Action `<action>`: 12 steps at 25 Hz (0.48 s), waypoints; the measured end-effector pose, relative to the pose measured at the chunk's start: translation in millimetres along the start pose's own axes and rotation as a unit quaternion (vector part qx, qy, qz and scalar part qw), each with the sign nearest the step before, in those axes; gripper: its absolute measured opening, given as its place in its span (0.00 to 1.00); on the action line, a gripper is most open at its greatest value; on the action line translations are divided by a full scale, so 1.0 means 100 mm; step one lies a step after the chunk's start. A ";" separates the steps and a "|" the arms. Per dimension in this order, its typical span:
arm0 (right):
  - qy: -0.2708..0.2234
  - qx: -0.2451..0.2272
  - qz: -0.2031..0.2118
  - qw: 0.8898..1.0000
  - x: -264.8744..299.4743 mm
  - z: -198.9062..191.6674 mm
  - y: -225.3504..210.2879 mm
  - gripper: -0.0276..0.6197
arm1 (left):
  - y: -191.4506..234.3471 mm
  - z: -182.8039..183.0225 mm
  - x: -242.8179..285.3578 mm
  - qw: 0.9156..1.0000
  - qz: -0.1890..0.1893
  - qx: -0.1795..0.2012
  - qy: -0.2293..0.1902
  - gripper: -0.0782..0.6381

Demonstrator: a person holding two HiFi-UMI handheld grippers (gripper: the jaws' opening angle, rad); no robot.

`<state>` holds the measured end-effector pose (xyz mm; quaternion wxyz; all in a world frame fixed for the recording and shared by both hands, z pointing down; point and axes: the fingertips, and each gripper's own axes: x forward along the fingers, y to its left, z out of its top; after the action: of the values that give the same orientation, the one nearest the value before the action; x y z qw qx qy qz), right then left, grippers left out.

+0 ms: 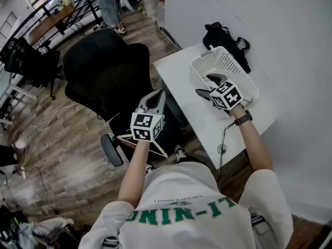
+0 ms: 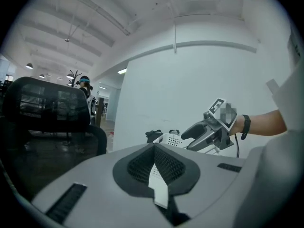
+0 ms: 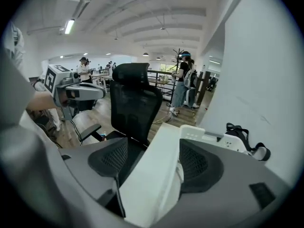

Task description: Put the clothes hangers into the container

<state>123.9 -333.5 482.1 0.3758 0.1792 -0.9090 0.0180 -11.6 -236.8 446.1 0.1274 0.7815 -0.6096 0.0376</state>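
A white perforated basket (image 1: 244, 71) stands on the white table (image 1: 207, 123); I see nothing inside it. My right gripper (image 1: 205, 85) hovers over the basket's near left rim, jaws wide open and empty; the table edge shows between them in the right gripper view (image 3: 154, 146). My left gripper (image 1: 155, 98) is out over the black office chair (image 1: 109, 71), pads closed together with nothing seen between them (image 2: 156, 151). A thin pale wooden hanger (image 1: 158, 149) shows below its marker cube; I cannot tell whether anything holds it.
A black bag (image 1: 223, 38) lies on the table behind the basket, against the white wall. A cable (image 1: 223, 139) runs off the table's near edge. The chair stands close to the table's left side. People stand far off on the wooden floor.
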 end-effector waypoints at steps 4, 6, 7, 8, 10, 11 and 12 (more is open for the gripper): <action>0.004 -0.030 0.064 0.997 0.36 0.19 0.48 0.59 | 0.26 -0.13 -0.28 0.999 0.034 -0.009 0.006 0.13; 0.008 -0.047 0.094 0.994 0.55 0.26 0.71 0.59 | 0.40 -0.22 -0.43 0.998 0.055 -0.017 0.009 0.13; 0.010 -0.053 0.106 0.993 0.64 0.29 0.82 0.59 | 0.47 -0.26 -0.49 0.998 0.064 -0.020 0.011 0.13; 0.013 -0.059 0.119 0.991 0.73 0.31 0.93 0.59 | 0.54 -0.31 -0.56 0.997 0.074 -0.024 0.013 0.13; 0.020 -0.071 0.143 0.987 0.92 0.33 1.14 0.59 | 0.68 -0.41 -0.68 0.995 0.095 -0.033 0.017 0.13; 0.024 -0.077 0.155 0.985 1.02 0.34 1.25 0.59 | 0.76 -0.46 -0.75 0.993 0.106 -0.038 0.018 0.13; 0.028 -0.082 0.166 0.982 1.11 0.36 1.35 0.59 | 0.84 -0.50 -0.82 0.992 0.117 -0.044 0.021 0.13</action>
<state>-19.2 -247.8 546.9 0.4060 -0.0066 -0.9138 0.0108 -108.2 -165.6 489.9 0.1686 0.6974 -0.6953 0.0418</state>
